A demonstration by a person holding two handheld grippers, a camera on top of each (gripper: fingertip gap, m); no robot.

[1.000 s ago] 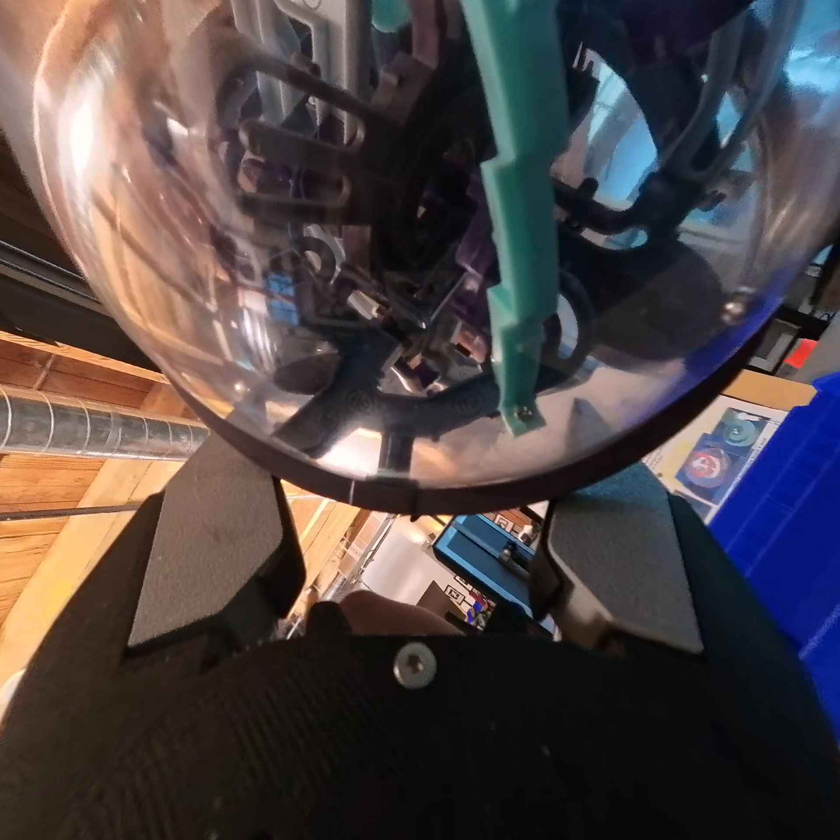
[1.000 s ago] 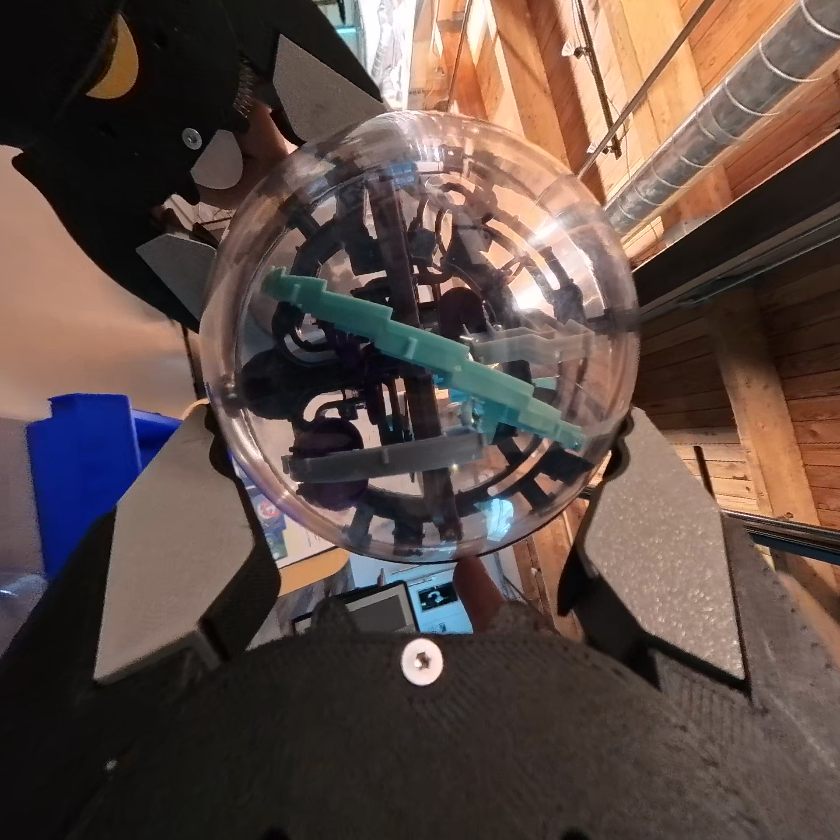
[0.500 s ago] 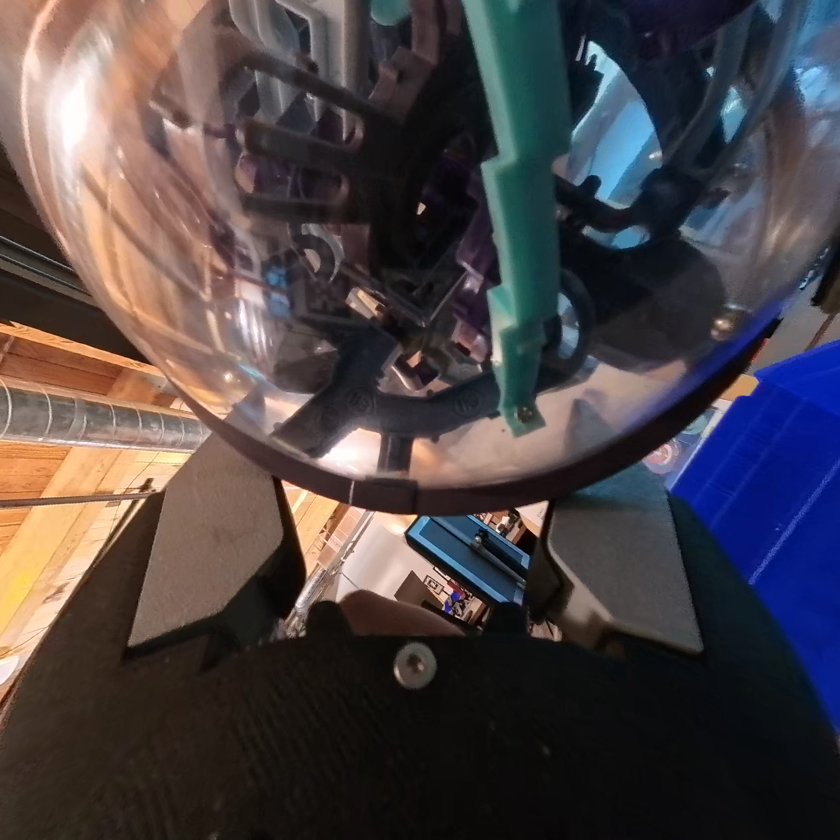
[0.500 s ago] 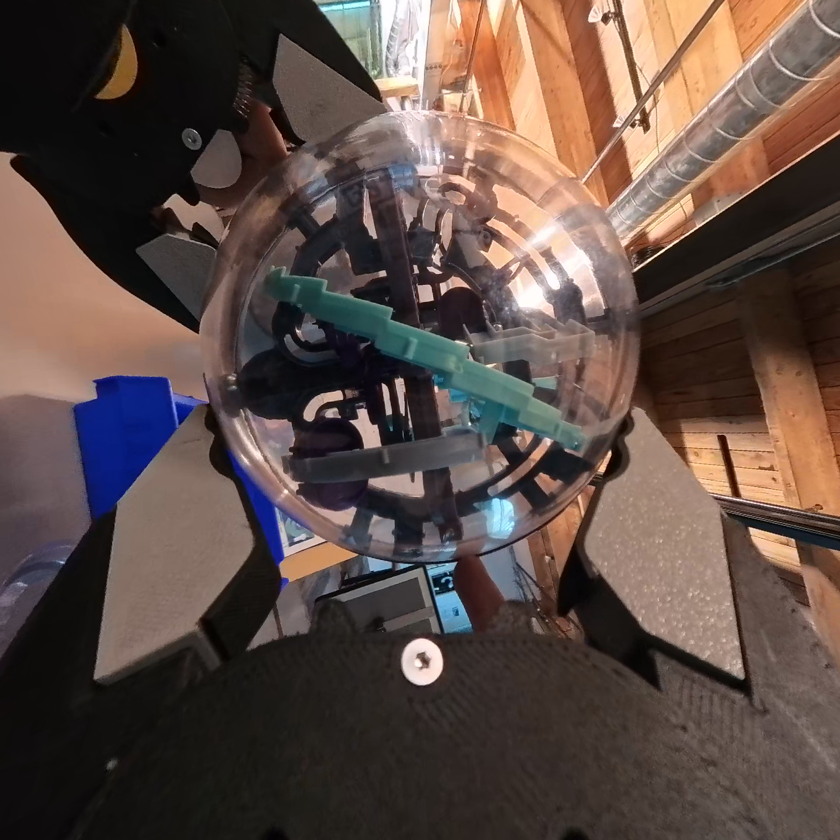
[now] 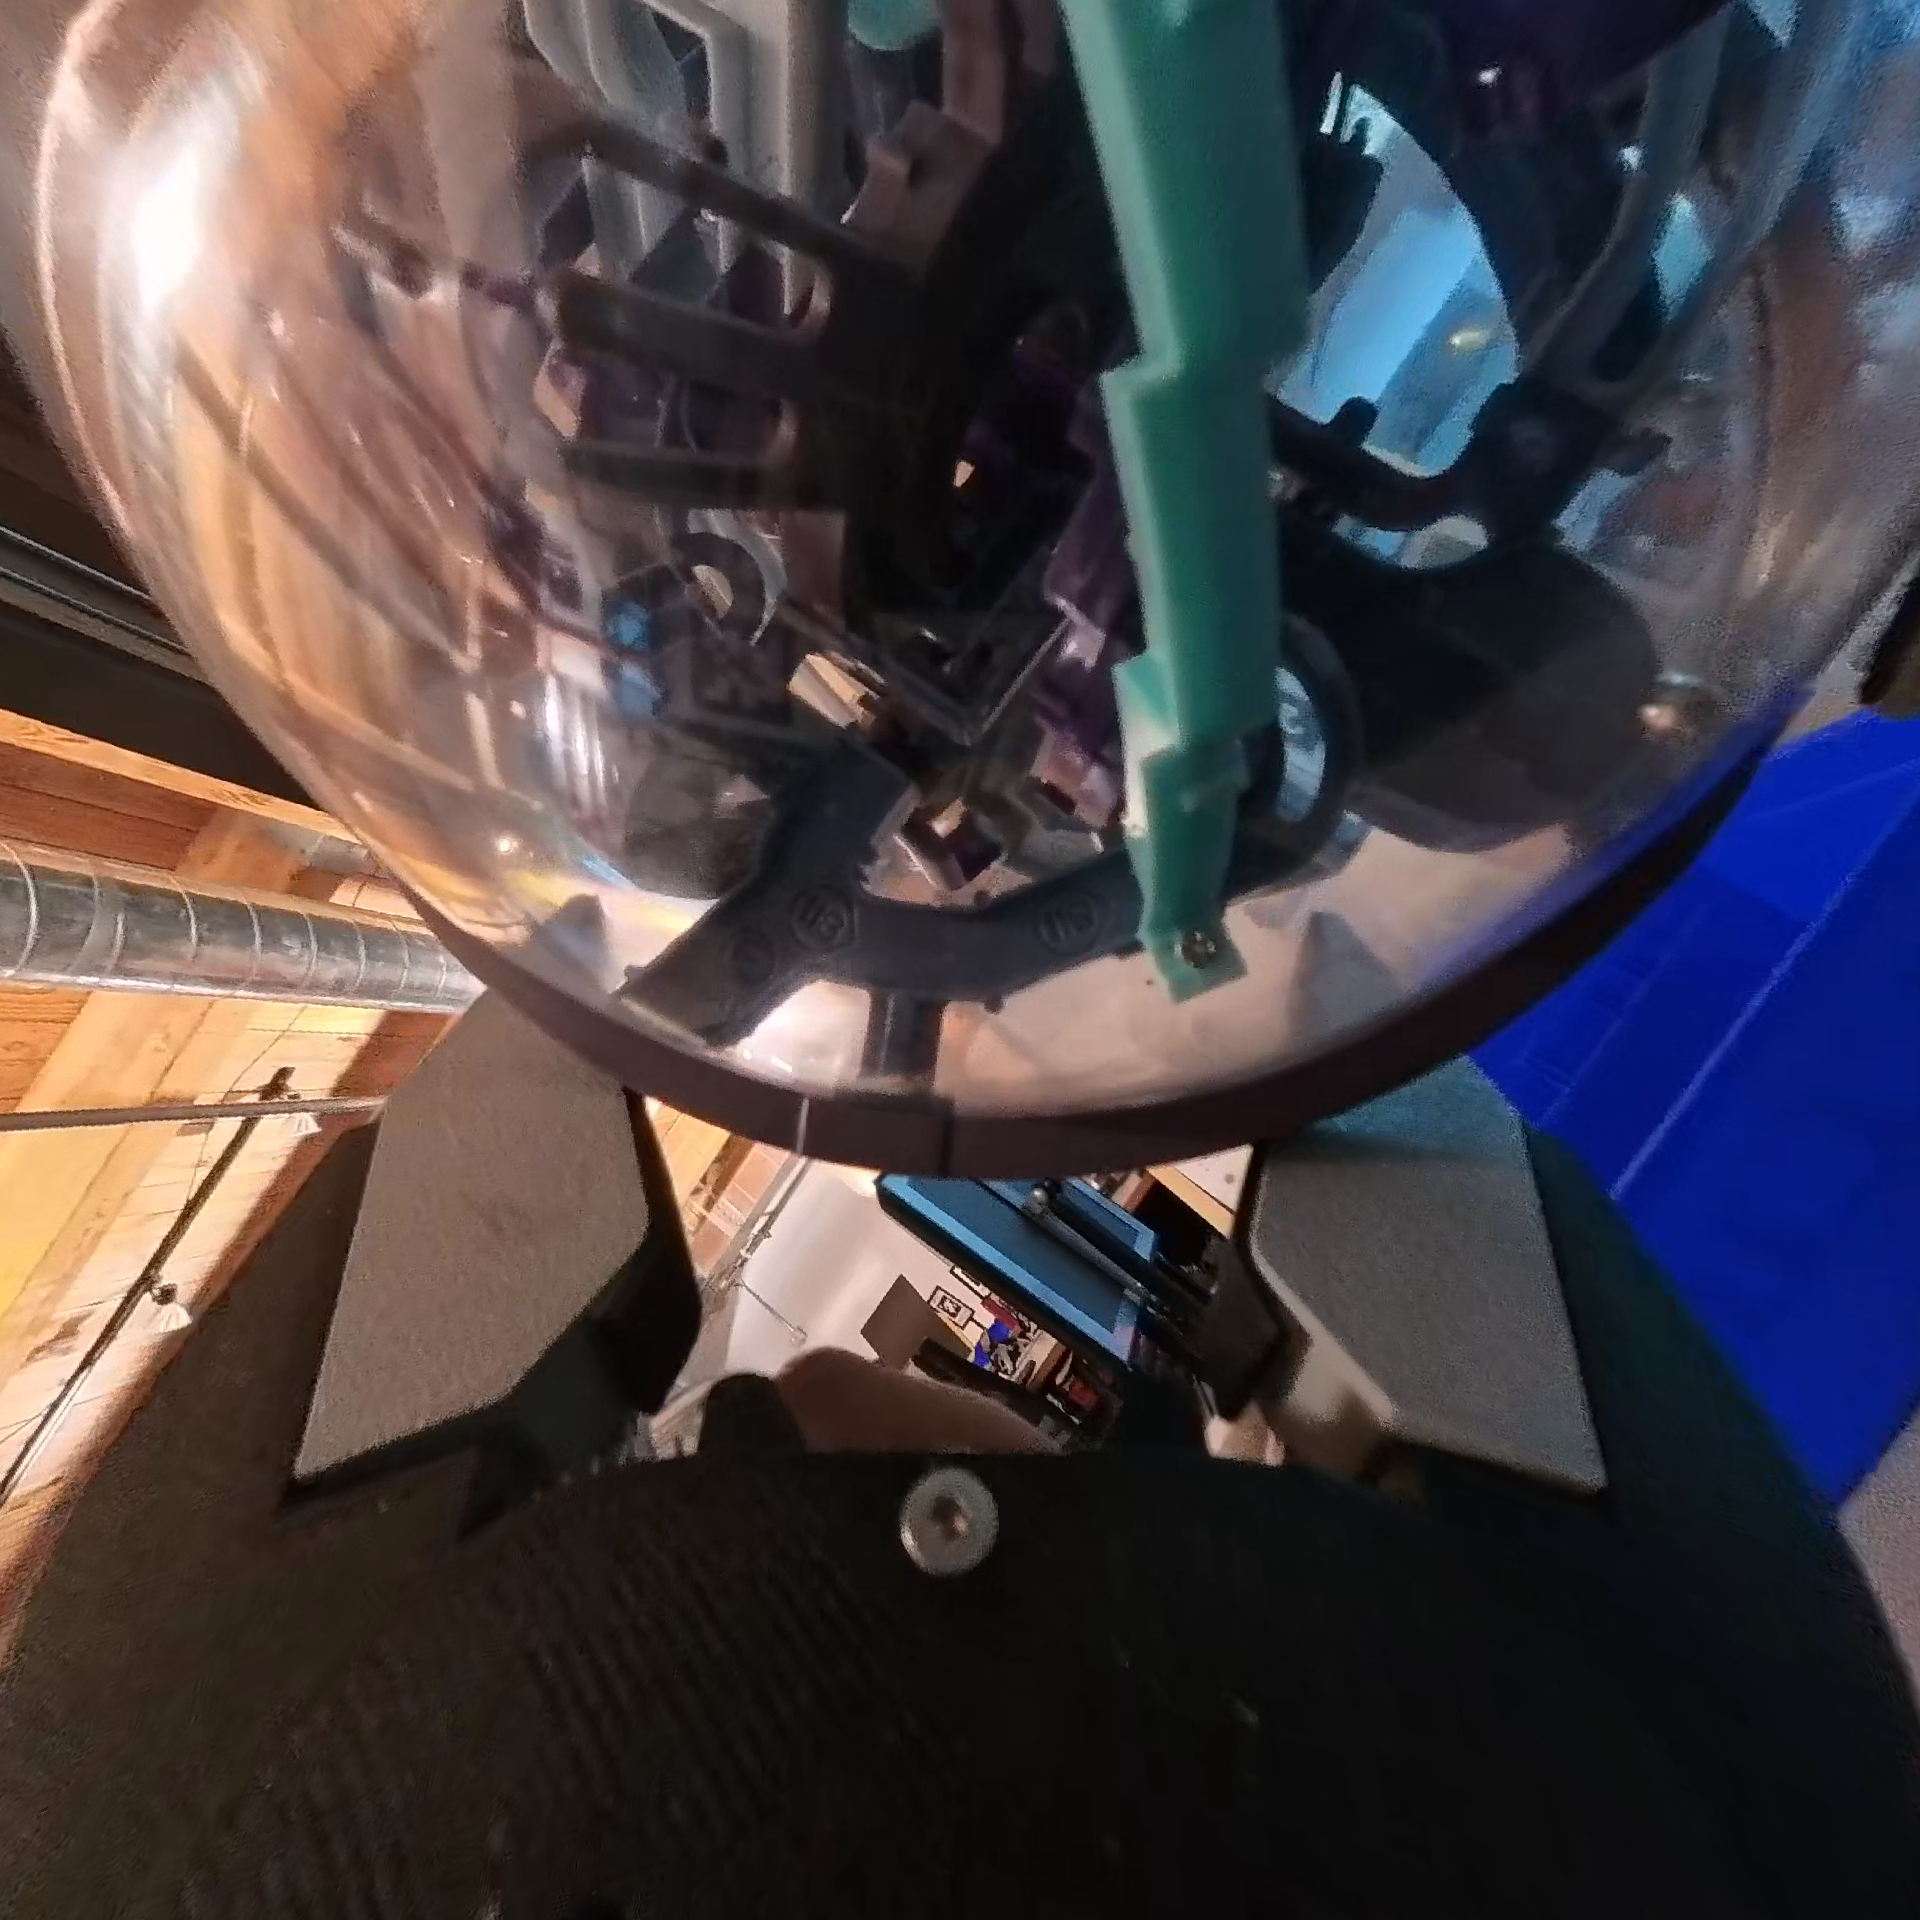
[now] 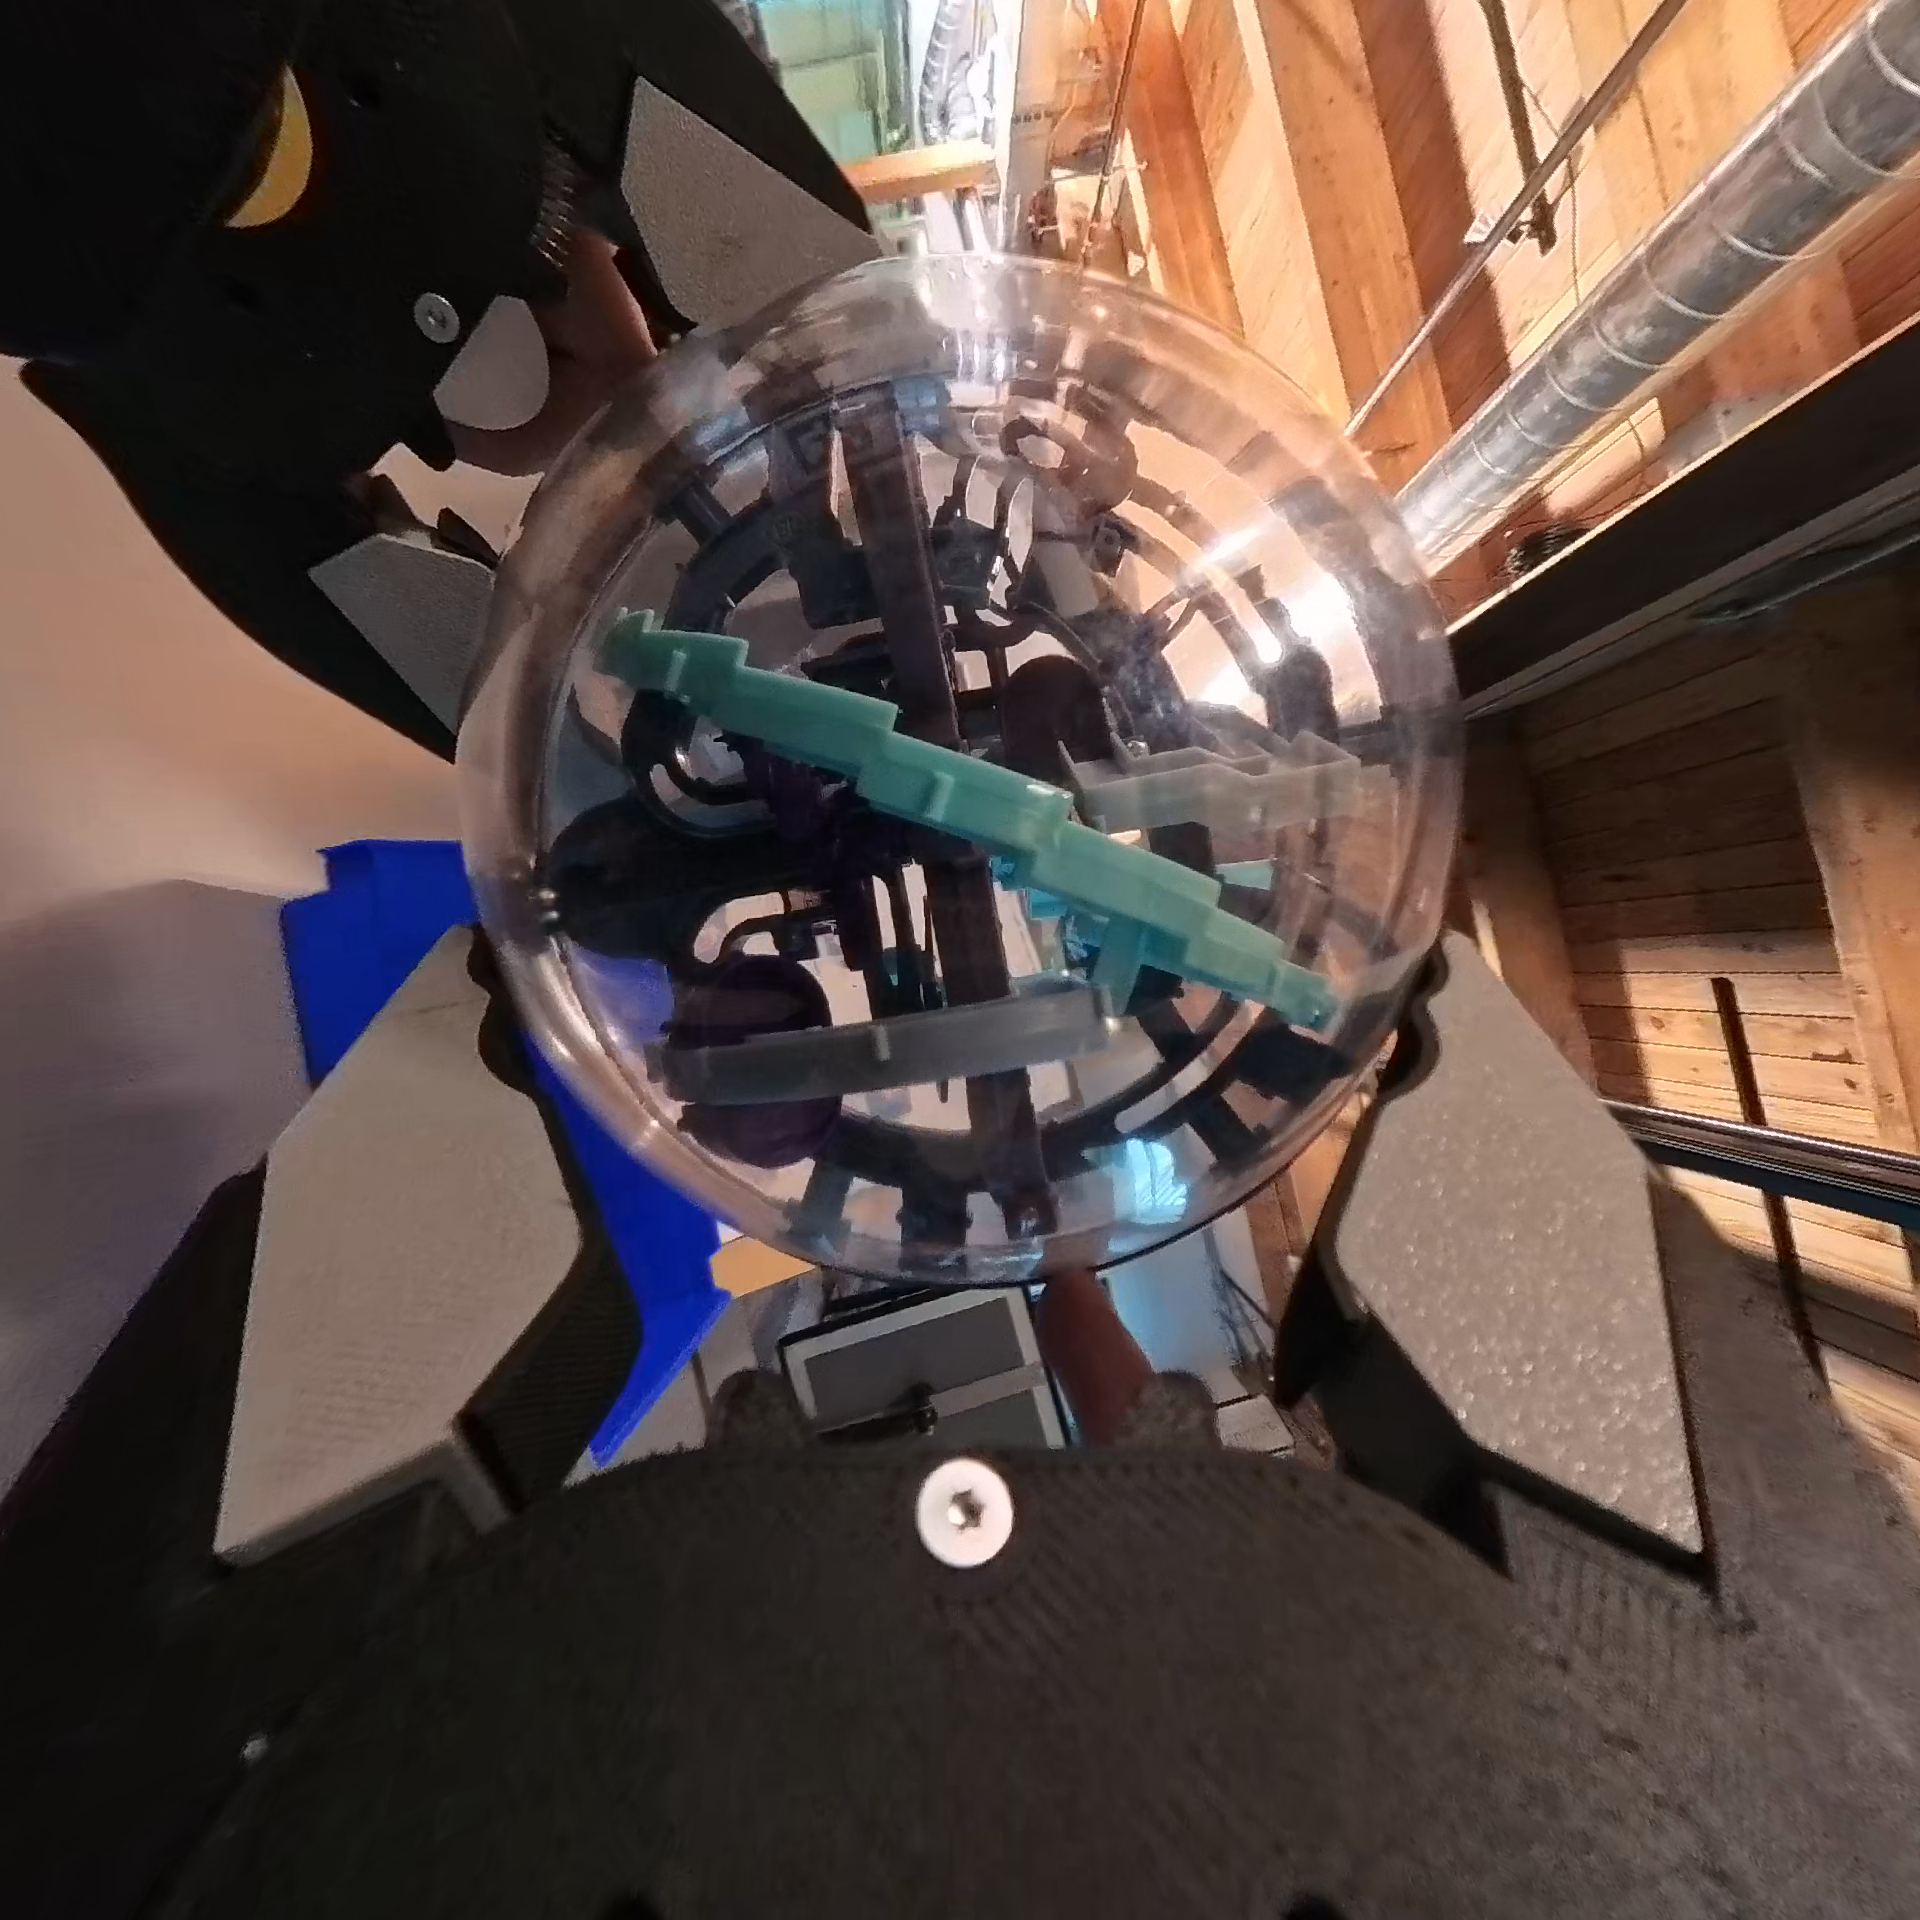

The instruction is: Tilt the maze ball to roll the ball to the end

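Wood ceiling and metal duct [image 6: 1662, 312] behind; my right view shows the whole maze ball [image 6: 966, 769] clamped between the right gripper [image 6: 961, 997] pads and the left gripper [image 6: 582, 416] gripping its far side, left view only its underside, blue bin [image 5: 1766, 1039] now larger than before.

The maze ball [image 6: 961, 769] is a clear plastic sphere enclosing a lattice of black, grey and purple tracks, with one long stepped teal track [image 6: 966, 810] running diagonally from upper left to lower right in the right wrist view. It is held up in the air, its left and right flanks seated against the tips of the near pair of grey pads. In the left wrist view a dark seam band [image 5: 935, 1127] edges its lower rim
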